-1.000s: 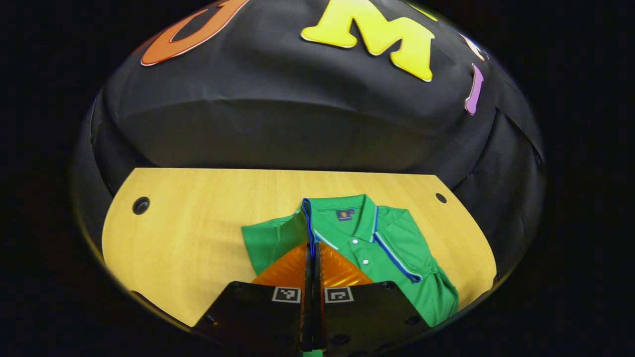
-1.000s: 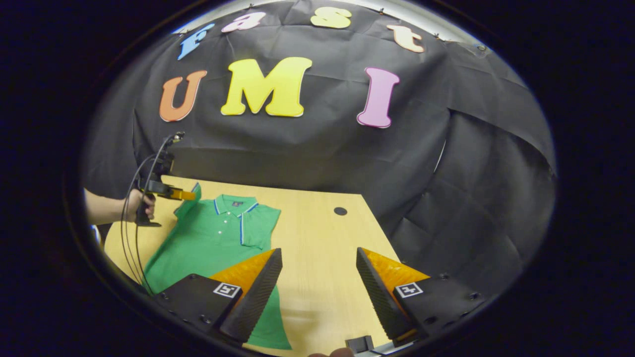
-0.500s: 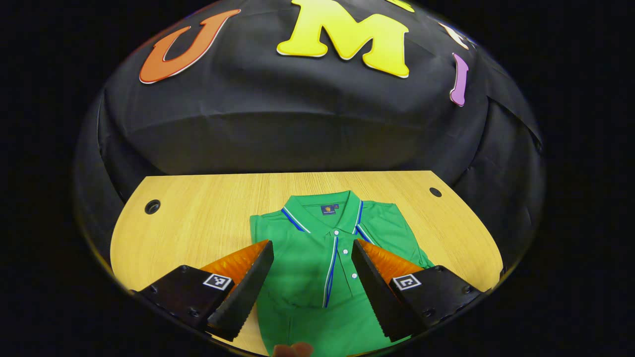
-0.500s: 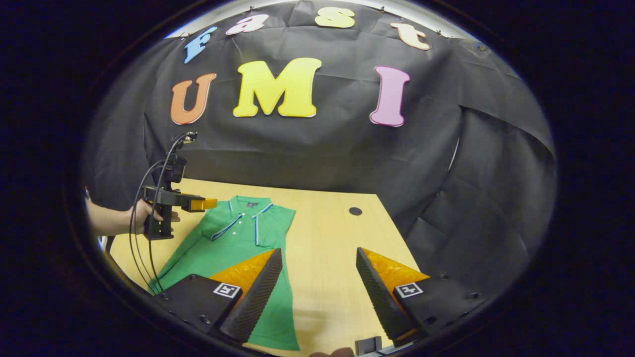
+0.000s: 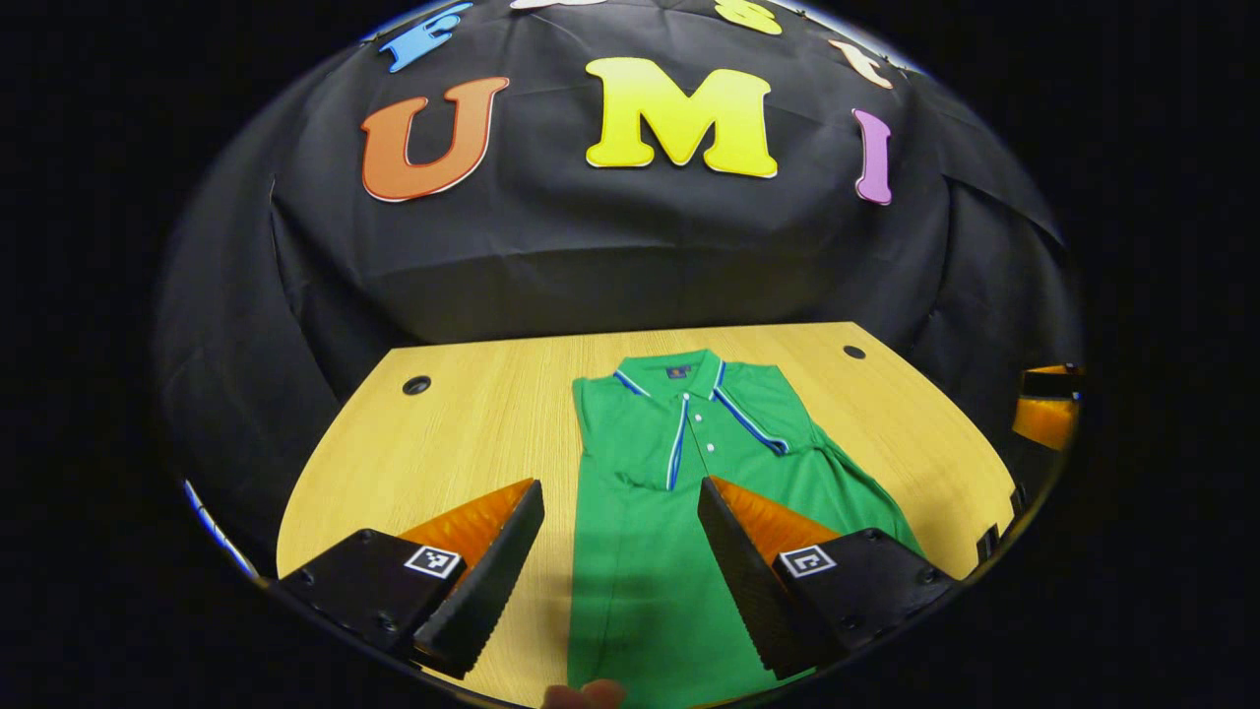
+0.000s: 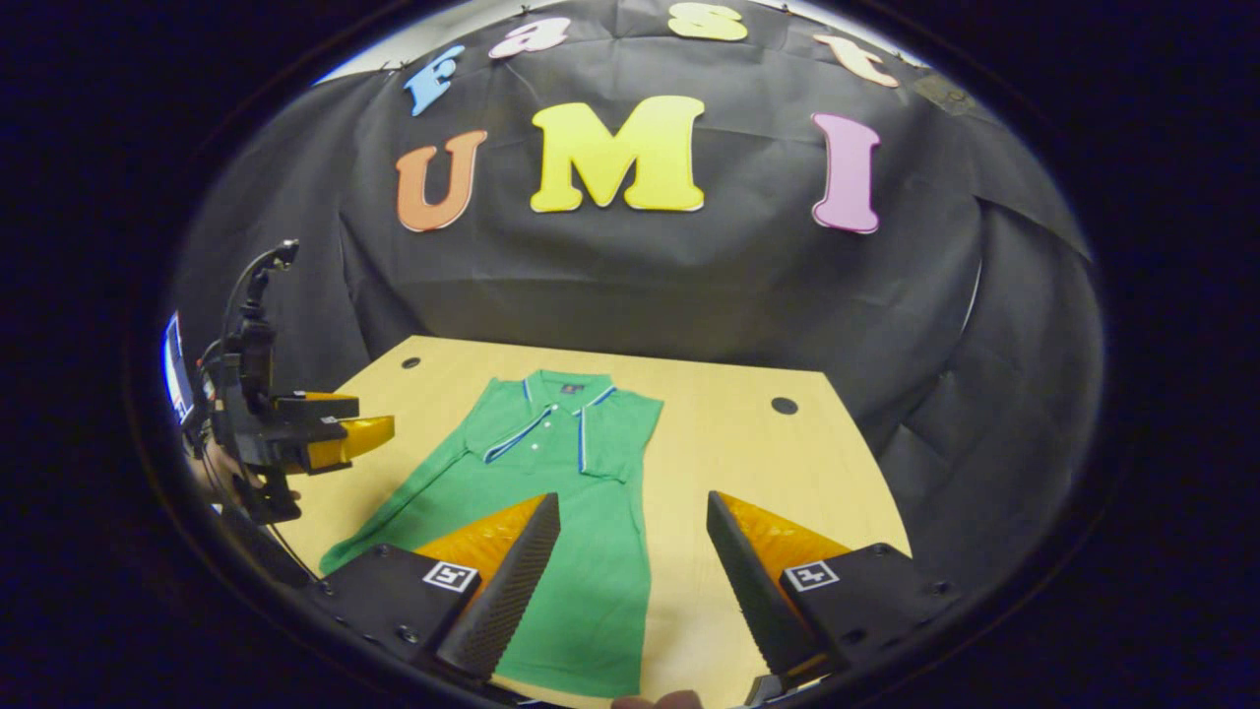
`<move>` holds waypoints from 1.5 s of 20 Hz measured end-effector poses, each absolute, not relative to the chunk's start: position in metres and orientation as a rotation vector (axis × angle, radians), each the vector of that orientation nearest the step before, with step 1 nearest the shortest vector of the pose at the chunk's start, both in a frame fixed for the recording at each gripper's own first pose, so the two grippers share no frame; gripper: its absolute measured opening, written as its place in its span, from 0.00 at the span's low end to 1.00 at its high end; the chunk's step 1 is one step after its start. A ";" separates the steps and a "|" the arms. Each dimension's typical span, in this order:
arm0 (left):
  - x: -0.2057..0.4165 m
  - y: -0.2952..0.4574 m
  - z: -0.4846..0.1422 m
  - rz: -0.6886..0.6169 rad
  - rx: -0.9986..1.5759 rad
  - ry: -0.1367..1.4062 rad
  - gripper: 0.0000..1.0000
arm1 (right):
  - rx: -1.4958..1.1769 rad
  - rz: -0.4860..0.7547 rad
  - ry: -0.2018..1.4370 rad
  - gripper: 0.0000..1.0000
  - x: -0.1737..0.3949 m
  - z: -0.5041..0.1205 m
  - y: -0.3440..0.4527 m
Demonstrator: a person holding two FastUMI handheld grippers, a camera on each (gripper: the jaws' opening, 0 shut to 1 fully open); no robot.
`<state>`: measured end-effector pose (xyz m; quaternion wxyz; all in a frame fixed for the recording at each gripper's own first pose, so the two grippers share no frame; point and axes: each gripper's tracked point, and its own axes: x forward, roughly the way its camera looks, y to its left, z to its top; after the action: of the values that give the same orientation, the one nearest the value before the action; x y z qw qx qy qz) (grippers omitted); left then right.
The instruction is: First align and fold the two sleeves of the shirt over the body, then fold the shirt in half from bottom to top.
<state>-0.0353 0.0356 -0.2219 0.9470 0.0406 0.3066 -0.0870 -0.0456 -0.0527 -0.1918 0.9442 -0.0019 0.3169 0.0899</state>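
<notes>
A green polo shirt (image 5: 658, 492) with blue-and-white trim lies flat on the wooden table (image 5: 472, 433), collar toward the far wall. Both sleeves lie folded inward over the chest. My left gripper (image 5: 618, 483) hovers open above the shirt's lower body, nothing between its fingers. In the right gripper view the shirt (image 6: 561, 492) runs from the table's middle toward the front edge. My right gripper (image 6: 632, 496) stands open over the shirt's right edge and bare wood. The left gripper (image 6: 366, 425), held by a hand, hangs left of the shirt, apart from it. The right gripper (image 5: 1045, 406) peeks in at the far right.
The table has round cable holes near its back corners (image 5: 416, 384) (image 5: 854, 352). Black cloth walls close in behind and on both sides. Cables trail from the left gripper's handle (image 6: 251, 325). Bare wood (image 6: 758, 453) lies on either side of the shirt.
The left gripper opened and let go of the sleeve, which now lies flat on the chest. It then drew back toward the front. The right gripper shifted slightly and stayed open.
</notes>
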 end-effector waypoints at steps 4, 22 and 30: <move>-0.095 0.060 -0.247 -0.183 0.149 0.703 1.00 | -0.034 0.262 0.706 0.96 -0.070 -0.214 -0.048; -0.248 0.099 -0.356 -0.236 0.235 1.063 1.00 | -0.176 0.412 1.118 0.96 -0.224 -0.374 -0.063; -0.249 0.091 -0.364 -0.245 0.164 1.018 1.00 | -0.229 0.495 1.093 0.96 -0.221 -0.394 -0.051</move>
<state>-0.2489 0.0909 -0.3641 0.8628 0.0784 0.4855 -0.1170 -0.2214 -0.0510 -0.3939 0.8192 -0.1077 0.5131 0.2325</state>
